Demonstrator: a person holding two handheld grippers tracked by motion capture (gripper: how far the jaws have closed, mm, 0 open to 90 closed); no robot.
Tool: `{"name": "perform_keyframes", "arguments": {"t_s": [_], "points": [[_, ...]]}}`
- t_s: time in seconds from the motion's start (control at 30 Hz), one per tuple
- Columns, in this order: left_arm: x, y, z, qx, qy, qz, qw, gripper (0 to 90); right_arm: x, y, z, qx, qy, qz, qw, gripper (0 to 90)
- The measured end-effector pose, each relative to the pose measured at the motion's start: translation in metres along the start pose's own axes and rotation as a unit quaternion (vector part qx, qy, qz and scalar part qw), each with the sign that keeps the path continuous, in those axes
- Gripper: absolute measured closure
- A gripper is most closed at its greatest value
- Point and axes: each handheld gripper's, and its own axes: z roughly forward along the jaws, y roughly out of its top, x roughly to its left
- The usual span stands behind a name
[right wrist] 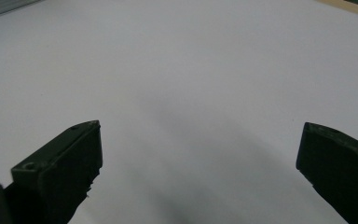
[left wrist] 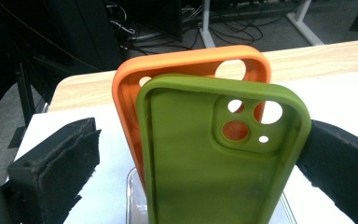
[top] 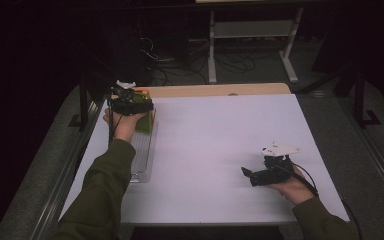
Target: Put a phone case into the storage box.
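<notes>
Green phone case stands upright between your left gripper's wide-spread jaws; the right jaw touches its edge, the left stands apart, so nothing is pinched. Close unevenly and you could tip it against the orange case just behind, or knock both off the clear tray. Your right gripper hangs spread over bare white table, holding nothing.

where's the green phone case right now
In the left gripper view the green phone case stands upright between the left gripper jaws, just before the orange case, over a clear tray.
</notes>
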Motion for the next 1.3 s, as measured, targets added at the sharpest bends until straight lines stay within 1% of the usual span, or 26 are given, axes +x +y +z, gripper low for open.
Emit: {"name": "perform_keyframes", "arguments": {"t_s": [0.1,0.13,0.17,0.23,0.33,0.37,0.4,0.43,0.47,0.5,0.57,0.6,0.63,0.7,0.73,0.83,0.87,0.9,0.93,1.03,1.07,1.1,1.13,1.17,1.27,1.3], "points": [[0.001,0.001,-0.002,-0.006,-0.013,0.002,0.9999,0.0,0.0,0.0,0.0,-0.001,-0.001,-0.001,1.0,0.0],[0.002,0.001,-0.004,0.0,-0.015,0.008,0.9999,0.0,0.0,0.0,0.0,-0.001,-0.001,-0.001,1.0,0.0],[0.002,0.001,-0.006,-0.002,-0.021,0.003,0.9998,0.0,0.0,0.0,0.0,-0.001,-0.001,0.0,1.0,0.0],[0.002,0.001,-0.009,-0.001,-0.035,0.012,0.9993,0.0,-0.001,0.0,0.0,-0.002,-0.001,0.0,1.0,0.0],[0.0,0.001,-0.016,0.004,-0.066,0.029,0.9974,0.0,-0.002,0.001,-0.001,-0.004,-0.001,-0.002,1.0,0.0],[-0.001,0.001,-0.018,0.002,-0.075,0.03,0.9967,0.0,-0.002,0.001,-0.001,-0.005,0.0,-0.002,1.0,0.0],[-0.003,0.001,-0.022,0.001,-0.087,0.042,0.9954,0.0,-0.002,0.001,-0.002,-0.006,0.0,-0.001,1.0,0.0],[-0.004,0.0,-0.025,-0.001,-0.095,0.046,0.9945,0.0,-0.002,0.001,-0.002,-0.006,0.001,-0.002,1.0,0.0],[-0.006,-0.001,-0.029,-0.004,-0.114,0.051,0.9922,0.0,-0.002,0.002,-0.003,-0.005,0.002,-0.002,1.0,0.0],[-0.008,-0.002,-0.032,-0.003,-0.127,0.056,0.9903,0.0,-0.002,0.002,-0.004,-0.007,0.004,-0.002,1.0,0.0],[-0.011,-0.004,-0.039,-0.004,-0.147,0.069,0.9867,0.0,-0.001,0.004,-0.005,-0.01,0.007,-0.002,0.9999,0.0],[-0.013,-0.006,-0.043,-0.005,-0.161,0.074,0.9842,0.0,-0.001,0.004,-0.006,-0.012,0.008,-0.005,0.9999,0.0],[-0.015,-0.008,-0.046,-0.007,-0.169,0.076,0.9827,0.0,-0.002,0.005,-0.007,-0.013,0.01,-0.007,0.9998,0.0],[-0.017,-0.012,-0.055,-0.012,-0.194,0.088,0.977,0.0,-0.001,0.006,-0.008,-0.016,0.014,-0.005,0.9998,0.0],[-0.019,-0.014,-0.058,-0.014,-0.203,0.086,0.9752,0.0,-0.001,0.007,-0.009,-0.018,0.016,-0.008,0.9997,0.0],[-0.023,-0.022,-0.067,-0.022,-0.238,0.085,0.9673,0.0,-0.001,0.008,-0.01,-0.022,0.023,-0.01,0.9994,0.0],[-0.024,-0.025,-0.07,-0.02,-0.247,0.095,0.9642,0.0,0.0,0.009,-0.011,-0.022,0.026,-0.008,0.9994,0.0],[-0.026,-0.028,-0.073,-0.02,-0.257,0.093,0.9618,0.0,-0.001,0.009,-0.011,-0.024,0.028,-0.014,0.9992,0.0],[-0.028,-0.031,-0.076,-0.02,-0.263,0.098,0.9596,0.0,0.0,0.01,-0.012,-0.024,0.032,-0.01,0.9992,0.0],[-0.032,-0.041,-0.083,-0.022,-0.283,0.103,0.9534,0.0,0.001,0.011,-0.013,-0.027,0.039,-0.019,0.9987,0.0],[-0.033,-0.043,-0.085,-0.022,-0.289,0.107,0.9511,0.0,0.002,0.012,-0.015,-0.025,0.042,-0.015,0.9987,0.0],[-0.034,-0.046,-0.088,-0.023,-0.292,0.108,0.9501,0.0,0.001,0.012,-0.015,-0.027,0.044,-0.022,0.9984,0.0],[-0.035,-0.049,-0.09,-0.024,-0.297,0.11,0.9482,0.0,0.001,0.013,-0.015,-0.03,0.044,-0.028,0.9982,0.0],[-0.036,-0.051,-0.092,-0.025,-0.3,0.112,0.9468,0.0,0.001,0.013,-0.016,-0.028,0.048,-0.025,0.9982,0.0],[-0.037,-0.06,-0.098,-0.028,-0.309,0.123,0.9427,0.0,0.002,0.015,-0.018,-0.033,0.051,-0.03,0.9977,0.0],[-0.037,-0.063,-0.1,-0.027,-0.311,0.124,0.9419,0.0,0.002,0.015,-0.019,-0.034,0.055,-0.03,0.9974,0.0]]}}
